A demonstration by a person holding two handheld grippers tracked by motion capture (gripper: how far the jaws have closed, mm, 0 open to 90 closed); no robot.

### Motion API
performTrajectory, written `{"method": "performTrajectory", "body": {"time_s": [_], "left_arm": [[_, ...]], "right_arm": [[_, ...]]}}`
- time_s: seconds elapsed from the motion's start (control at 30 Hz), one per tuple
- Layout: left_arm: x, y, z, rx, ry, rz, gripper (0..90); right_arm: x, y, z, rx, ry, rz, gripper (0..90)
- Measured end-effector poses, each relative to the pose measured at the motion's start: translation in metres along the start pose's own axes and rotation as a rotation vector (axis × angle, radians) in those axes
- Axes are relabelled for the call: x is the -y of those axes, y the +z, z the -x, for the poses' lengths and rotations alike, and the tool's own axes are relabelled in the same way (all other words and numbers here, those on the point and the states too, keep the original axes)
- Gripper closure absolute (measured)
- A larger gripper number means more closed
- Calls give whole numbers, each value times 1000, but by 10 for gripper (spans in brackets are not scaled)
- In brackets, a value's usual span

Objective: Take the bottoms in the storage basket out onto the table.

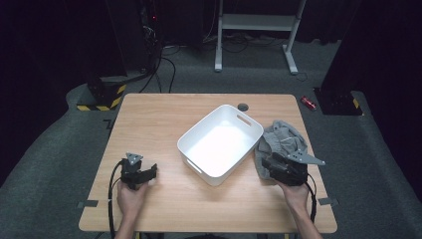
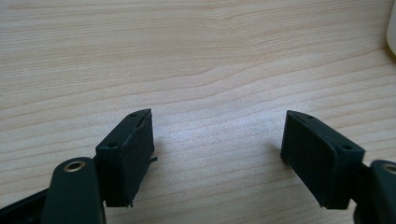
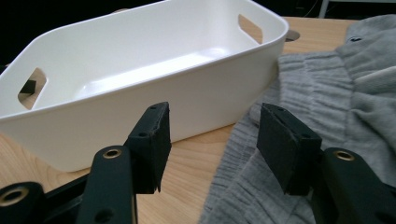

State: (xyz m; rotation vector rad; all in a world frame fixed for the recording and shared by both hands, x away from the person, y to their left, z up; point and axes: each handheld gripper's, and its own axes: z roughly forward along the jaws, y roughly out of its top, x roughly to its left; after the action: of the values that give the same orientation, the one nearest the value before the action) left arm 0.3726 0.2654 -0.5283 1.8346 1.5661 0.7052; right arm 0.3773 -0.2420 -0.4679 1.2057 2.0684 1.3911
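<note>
A white plastic basin with cut-out handles stands empty in the middle of the wooden table. A crumpled grey garment lies just to its right, touching its side. My right gripper hovers low at the garment's near-left edge. In the right gripper view its jaws stand apart, one over bare wood by the basin wall, the other over the grey cloth, and nothing is pinched. My left gripper rests at the table's near left, open over bare wood.
A round cable grommet sits in the table behind the basin. On the floor beyond are a white desk frame, a small red object and a yellow-black striped base. The basin's corner edges into the left gripper view.
</note>
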Motion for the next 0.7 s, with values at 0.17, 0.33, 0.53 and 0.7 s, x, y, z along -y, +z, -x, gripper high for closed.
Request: {"method": "performTrajectory", "body": {"time_s": [0.17,0.33,0.53,0.7], "left_arm": [[0,0,0,0,-2,0,255],[0,0,0,0,0,0,255],[0,0,0,0,-1,0,255],[0,0,0,0,0,0,255]], "right_arm": [[3,4,-7,-8,-19,-11,445],[9,10,-11,-27,-20,-31,449],[15,18,-16,-47,-25,-58,451],[21,24,-18,-50,-25,-79,452]]}}
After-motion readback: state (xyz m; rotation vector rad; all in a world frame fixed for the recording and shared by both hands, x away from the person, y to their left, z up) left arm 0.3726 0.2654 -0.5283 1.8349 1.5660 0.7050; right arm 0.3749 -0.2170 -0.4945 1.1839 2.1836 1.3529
